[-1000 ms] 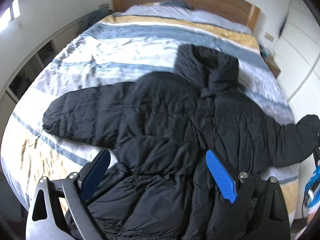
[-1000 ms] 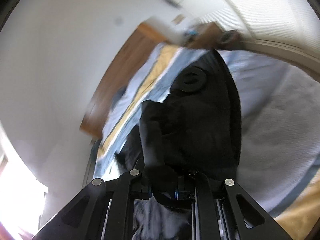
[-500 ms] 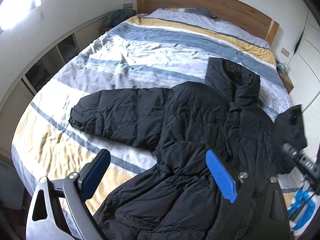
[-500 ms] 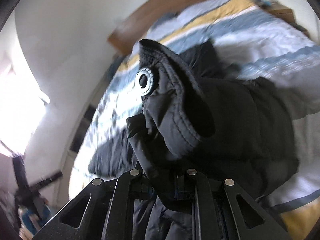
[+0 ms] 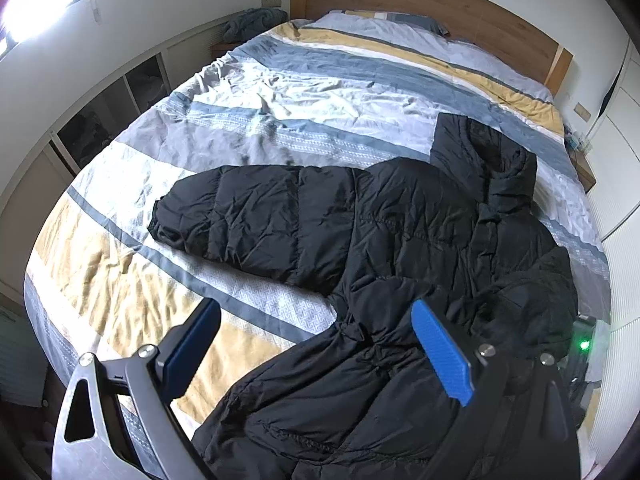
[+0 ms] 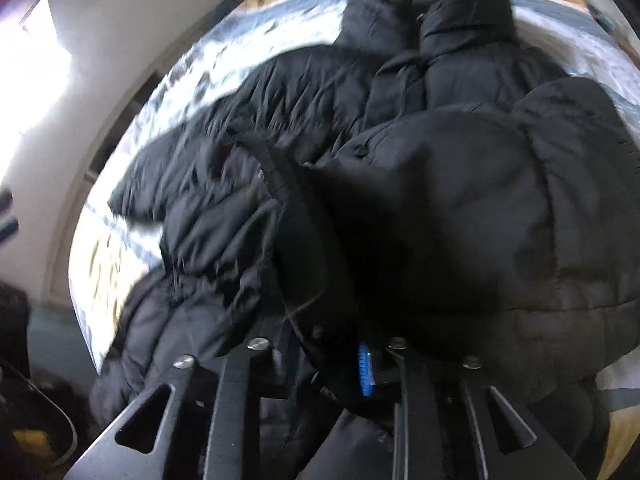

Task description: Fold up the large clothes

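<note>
Looking down through my left gripper (image 5: 316,356), I see its blue pads spread wide with nothing between them, poised above the lower part of the black puffer jacket (image 5: 400,240); the jacket lies front up on the striped duvet (image 5: 280,92) of the bed, one sleeve (image 5: 248,220) stretched out flat toward the left, hood (image 5: 484,160) pointing toward the wooden headboard (image 5: 440,4); my right gripper (image 6: 320,360) sits low over the jacket, its jaws having just been opening; the other sleeve (image 6: 440,220) is folded over the chest with its cuff still between them, whether gripped I cannot tell.
</note>
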Demonstrator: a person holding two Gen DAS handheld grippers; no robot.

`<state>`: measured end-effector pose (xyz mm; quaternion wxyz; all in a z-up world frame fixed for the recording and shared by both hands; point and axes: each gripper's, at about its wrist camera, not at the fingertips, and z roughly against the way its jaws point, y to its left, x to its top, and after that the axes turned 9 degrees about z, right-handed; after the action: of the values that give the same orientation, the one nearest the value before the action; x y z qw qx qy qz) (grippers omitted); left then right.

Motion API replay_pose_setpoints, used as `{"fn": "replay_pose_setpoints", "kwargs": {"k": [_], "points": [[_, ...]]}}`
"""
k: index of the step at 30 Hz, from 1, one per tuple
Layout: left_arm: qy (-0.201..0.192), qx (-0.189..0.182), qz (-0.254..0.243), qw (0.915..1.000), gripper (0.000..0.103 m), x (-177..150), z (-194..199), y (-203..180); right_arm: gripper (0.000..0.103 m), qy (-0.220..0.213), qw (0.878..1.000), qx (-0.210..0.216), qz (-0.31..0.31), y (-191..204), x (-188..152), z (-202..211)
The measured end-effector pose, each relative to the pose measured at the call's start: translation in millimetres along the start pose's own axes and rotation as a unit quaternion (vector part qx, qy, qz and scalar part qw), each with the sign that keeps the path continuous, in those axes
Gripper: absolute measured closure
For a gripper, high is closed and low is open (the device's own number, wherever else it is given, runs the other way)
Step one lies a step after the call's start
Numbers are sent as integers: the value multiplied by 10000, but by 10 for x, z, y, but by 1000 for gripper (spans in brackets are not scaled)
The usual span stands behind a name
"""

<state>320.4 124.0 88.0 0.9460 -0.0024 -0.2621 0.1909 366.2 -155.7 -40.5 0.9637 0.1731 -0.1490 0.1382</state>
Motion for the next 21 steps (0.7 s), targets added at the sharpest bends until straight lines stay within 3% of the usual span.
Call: {"fn": "replay_pose_setpoints", "kwargs": {"k": [3,6,10,15,21], "points": [[67,-25,-37,10000,6,-26,-36,-68,48,10,9998,15,214,163,-24,33],[119,-54,-97,9999,6,-56,-79,-170,42,-64,9993,118,360,276,22,87],[253,-198,-211,9993,6,-116,-162,-379,41,-149,9967,425,669,437,56,133],[353,-401,-461,9975,6,-239,-241,-710,41,-426,9915,719,1001,560,103,486],[358,-775,-773,9934,6,-405,-340,-1219,41,-865,9937,150,697,26,65,995]]}}
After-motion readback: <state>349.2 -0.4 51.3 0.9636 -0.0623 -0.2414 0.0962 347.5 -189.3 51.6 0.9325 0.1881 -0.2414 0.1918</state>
